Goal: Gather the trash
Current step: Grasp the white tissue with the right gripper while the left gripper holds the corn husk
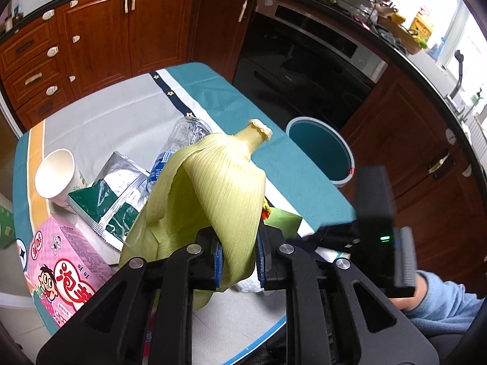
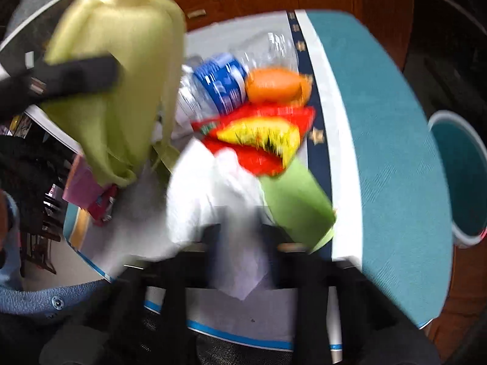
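Left gripper (image 1: 238,261): jaws clamped on a corn husk (image 1: 210,188), lifted at frame centre, hiding much of the table (image 1: 304,176).
Right gripper (image 2: 240,243): blurred; jaws pinching a white tissue (image 2: 213,200) at lower centre.
Behind, left: pink box (image 1: 64,261), foil wrapper (image 1: 118,188), paper cup (image 1: 56,173), plastic bottle (image 1: 182,140).
Right, beyond the table edge: teal bin (image 1: 322,152) on the floor.
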A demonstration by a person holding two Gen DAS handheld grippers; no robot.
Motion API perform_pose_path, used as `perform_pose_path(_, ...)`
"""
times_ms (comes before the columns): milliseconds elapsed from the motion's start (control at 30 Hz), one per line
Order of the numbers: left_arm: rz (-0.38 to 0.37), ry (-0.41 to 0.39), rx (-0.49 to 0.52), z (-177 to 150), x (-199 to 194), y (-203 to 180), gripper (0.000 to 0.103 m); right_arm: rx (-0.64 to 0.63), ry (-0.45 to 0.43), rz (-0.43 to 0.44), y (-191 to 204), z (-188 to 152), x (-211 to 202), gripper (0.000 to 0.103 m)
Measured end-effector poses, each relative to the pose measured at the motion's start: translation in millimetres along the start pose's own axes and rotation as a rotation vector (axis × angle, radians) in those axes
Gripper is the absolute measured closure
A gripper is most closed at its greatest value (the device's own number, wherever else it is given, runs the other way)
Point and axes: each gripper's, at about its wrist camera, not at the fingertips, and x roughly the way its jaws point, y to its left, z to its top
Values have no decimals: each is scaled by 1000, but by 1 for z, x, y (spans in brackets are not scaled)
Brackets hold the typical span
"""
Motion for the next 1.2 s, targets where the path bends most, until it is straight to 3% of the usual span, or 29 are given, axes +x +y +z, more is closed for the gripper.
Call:
perform_pose_path(200,-14,-32,0,8,-19,-1,86,59,-74,82,-8,0,-34,100)
perform_pose_path(500,-11,-105,53,27,-47,-24,86,98,-255,81,-21,12,-107,100)
perform_pose_path(800,-11,-174,79,43,-70,-46,86,109,-354,62,-36,19,-151,100)
perform_pose_path(867,-10,-192,94,45,-74,-50,86,76,-316,85,-35,21,-148,99)
perform_pose_path(933,-8,-195,96,45,-74,-51,86,64,-271,107,-34,18,-137,89)
perform_pose_path(1000,-10,-184,87,45,-73,-49,86,21,-193,90,-29,12,-110,33)
perform_pose_path(1200,0,-134,51,34,-58,-36,86,51,-100,15,-40,-8,-47,33)
